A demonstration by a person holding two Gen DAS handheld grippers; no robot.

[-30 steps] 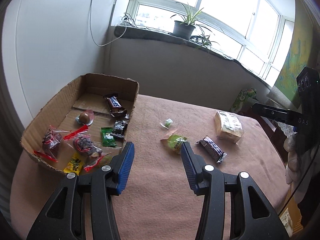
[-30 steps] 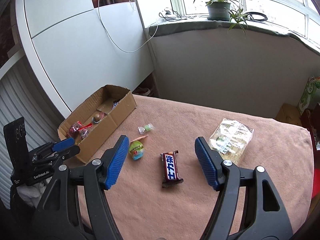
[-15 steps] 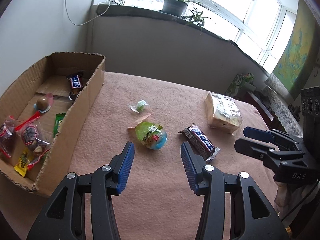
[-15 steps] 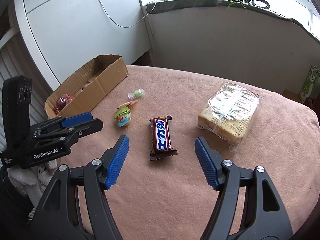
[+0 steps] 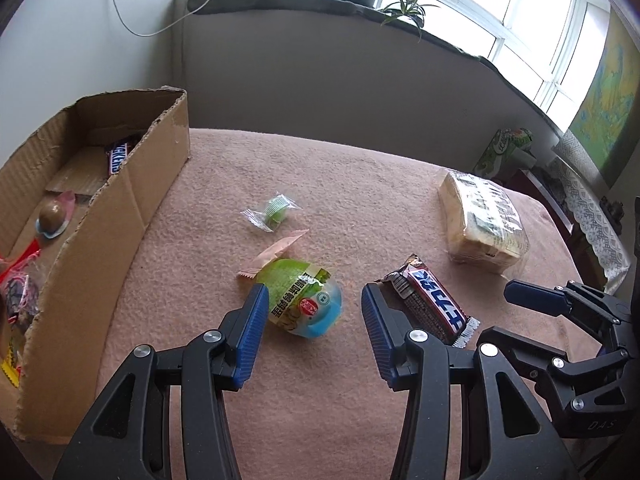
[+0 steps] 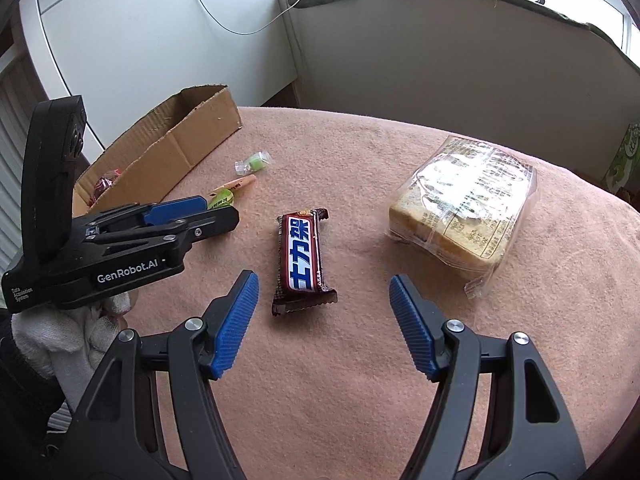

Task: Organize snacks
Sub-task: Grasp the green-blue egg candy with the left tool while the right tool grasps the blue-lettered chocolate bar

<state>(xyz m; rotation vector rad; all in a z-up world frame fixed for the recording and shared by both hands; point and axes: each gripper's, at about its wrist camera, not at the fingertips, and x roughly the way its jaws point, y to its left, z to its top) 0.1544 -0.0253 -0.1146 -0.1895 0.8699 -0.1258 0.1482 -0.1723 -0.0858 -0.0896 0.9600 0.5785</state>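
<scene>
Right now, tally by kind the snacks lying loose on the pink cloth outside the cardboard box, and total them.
Dark brown chocolate bar: 1
Round green and blue jelly cup: 1
Small clear-wrapped green candy: 1
Thin orange wrapped stick: 1
Clear-wrapped block of yellow cake slices: 1
Total: 5

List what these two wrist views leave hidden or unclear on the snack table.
- Cardboard box: in the left wrist view its near wall and the picture's left edge hide part of the contents; in the right wrist view the left gripper covers most of the opening.
- Green egg-shaped snack: nearly all hidden behind the left gripper in the right wrist view.
- Bread pack: label print too small, glare.
</scene>
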